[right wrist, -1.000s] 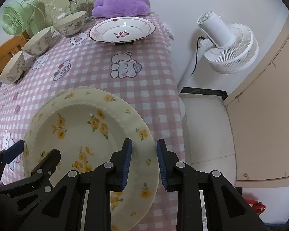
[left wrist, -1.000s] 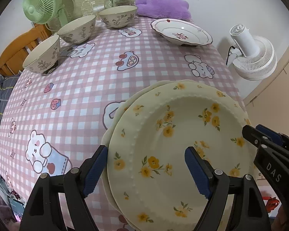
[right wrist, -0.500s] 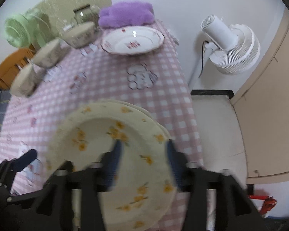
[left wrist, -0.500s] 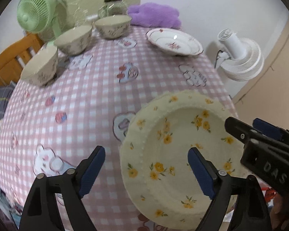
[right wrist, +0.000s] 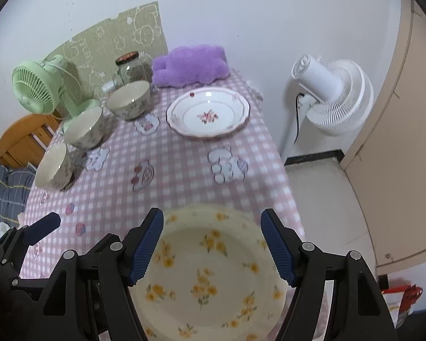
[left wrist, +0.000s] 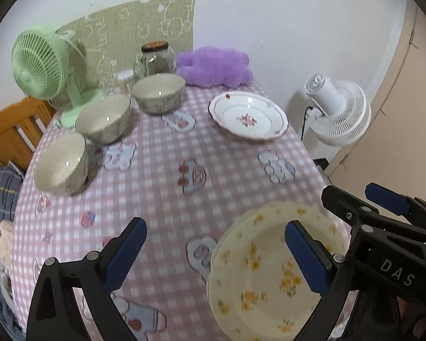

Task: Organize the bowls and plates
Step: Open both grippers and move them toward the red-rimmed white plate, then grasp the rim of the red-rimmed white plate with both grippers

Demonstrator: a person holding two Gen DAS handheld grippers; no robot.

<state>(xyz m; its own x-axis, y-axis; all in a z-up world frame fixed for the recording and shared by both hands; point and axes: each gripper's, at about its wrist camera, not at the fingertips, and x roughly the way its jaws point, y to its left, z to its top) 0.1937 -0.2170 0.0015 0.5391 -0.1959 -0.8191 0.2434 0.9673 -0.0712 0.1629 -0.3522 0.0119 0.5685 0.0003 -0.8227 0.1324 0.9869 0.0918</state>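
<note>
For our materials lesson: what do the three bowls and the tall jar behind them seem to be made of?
Three bowls: likely glazed ceramic; opaque cream interiors with small bright highlights and a printed pattern outside. Jar: apparently clear glass, see-through with contents visible; its dark lid's material is unclear.

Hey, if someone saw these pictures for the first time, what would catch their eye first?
Probably the cream plates with yellow flowers, stacked at the near edge of the pink checked tablecloth, below both open claws. Next, the three bowls lined up along the far left by the green fan, and the white plate with a red flower at the far right.
</note>
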